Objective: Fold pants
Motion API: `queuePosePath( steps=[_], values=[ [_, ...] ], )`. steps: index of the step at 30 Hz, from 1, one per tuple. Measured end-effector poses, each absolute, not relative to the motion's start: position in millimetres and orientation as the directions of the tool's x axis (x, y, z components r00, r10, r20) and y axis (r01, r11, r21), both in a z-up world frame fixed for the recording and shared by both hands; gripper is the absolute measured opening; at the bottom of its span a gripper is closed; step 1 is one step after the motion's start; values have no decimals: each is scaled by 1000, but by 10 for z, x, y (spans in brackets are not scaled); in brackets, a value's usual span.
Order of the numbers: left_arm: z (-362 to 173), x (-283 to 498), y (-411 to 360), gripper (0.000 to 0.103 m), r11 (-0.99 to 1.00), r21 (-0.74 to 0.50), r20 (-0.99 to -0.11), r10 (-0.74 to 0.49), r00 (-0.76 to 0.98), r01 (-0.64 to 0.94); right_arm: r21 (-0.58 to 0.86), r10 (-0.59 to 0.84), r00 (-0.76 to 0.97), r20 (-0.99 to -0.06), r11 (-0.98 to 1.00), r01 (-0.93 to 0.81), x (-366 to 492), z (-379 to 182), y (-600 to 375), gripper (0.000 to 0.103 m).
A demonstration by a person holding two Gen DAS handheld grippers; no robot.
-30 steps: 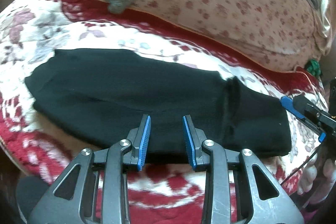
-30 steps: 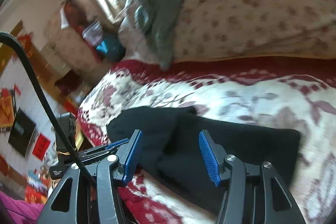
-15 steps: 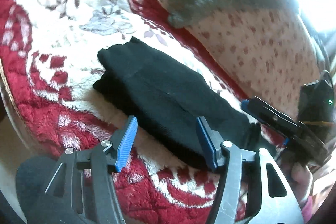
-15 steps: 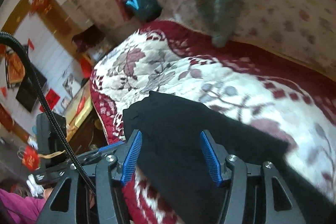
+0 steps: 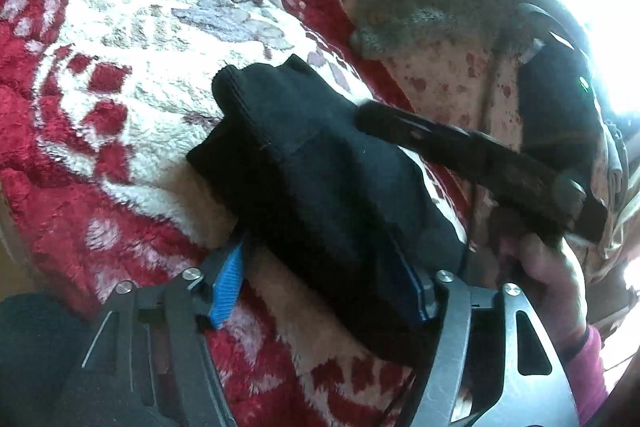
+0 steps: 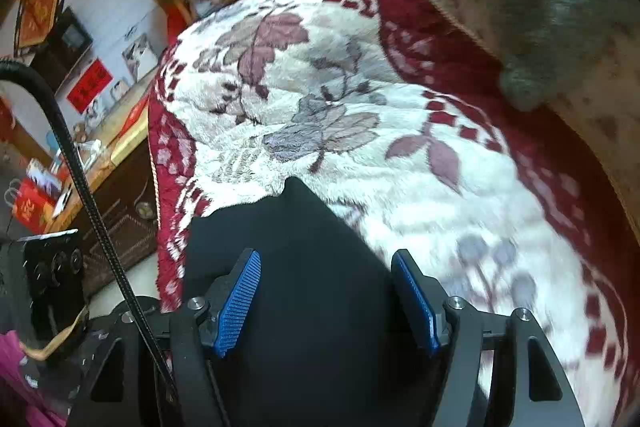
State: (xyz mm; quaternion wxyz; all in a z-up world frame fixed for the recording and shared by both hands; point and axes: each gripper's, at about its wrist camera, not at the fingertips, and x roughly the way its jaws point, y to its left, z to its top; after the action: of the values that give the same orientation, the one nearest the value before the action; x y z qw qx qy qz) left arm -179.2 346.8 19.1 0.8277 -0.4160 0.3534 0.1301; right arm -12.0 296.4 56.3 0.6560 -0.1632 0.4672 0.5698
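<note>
Pants (image 5: 320,179): long axis runs near-right to far-left; left gripper (image 5: 320,291) nearer, both grippers (image 6: 326,299) wide, straddling cloth.

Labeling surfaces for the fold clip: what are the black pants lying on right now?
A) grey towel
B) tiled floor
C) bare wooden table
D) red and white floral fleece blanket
D: the black pants rest on the red and white floral fleece blanket, with fleece visible around them in both wrist views.
</note>
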Motion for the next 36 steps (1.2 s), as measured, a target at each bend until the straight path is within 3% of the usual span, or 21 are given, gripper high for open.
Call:
queuePosePath(
  steps=[5,7,9,11,12,14,15,17,20,28,36],
  values=[
    [131,-1742,3503,70,616,-603,-674,-53,737,-507,363,554,-167,-815,264,-894,-18,369,3287,65],
    [109,-1738,3525,70,613,-613,-664,-57,745,-499,401,559,-215,-801,234,-886,2,336,3376,46],
    [95,-1735,3542,70,613,-621,-653,-60,755,-489,398,545,-236,-804,199,-896,-20,299,3464,40],
    [91,-1720,3545,69,627,-620,-647,-68,759,-472,345,522,-207,-827,180,-921,-84,279,3532,28],
    [99,-1716,3542,64,635,-614,-647,-65,759,-469,330,519,-194,-832,184,-926,-91,287,3538,24],
    [98,-1708,3551,36,648,-602,-654,-64,754,-467,335,545,-191,-817,177,-926,-91,372,3485,17],
    [101,-1711,3561,32,644,-616,-645,-82,760,-453,341,565,-191,-803,173,-924,-86,432,3439,15],
    [160,-1720,3548,24,653,-627,-625,-96,775,-425,360,622,-180,-762,175,-916,-80,623,3294,14],
    [405,-1784,3396,22,711,-591,-590,-60,805,-380,364,690,-153,-707,170,-916,-116,972,3024,14],
    [1151,-1823,2766,21,853,-473,-482,-41,875,-221,404,834,-73,-547,187,-896,-159,1791,2109,14],
    [1522,-1741,1869,21,930,-367,-450,-146,881,-33,469,903,71,-423,286,-836,-206,2063,787,14]
  ],
)
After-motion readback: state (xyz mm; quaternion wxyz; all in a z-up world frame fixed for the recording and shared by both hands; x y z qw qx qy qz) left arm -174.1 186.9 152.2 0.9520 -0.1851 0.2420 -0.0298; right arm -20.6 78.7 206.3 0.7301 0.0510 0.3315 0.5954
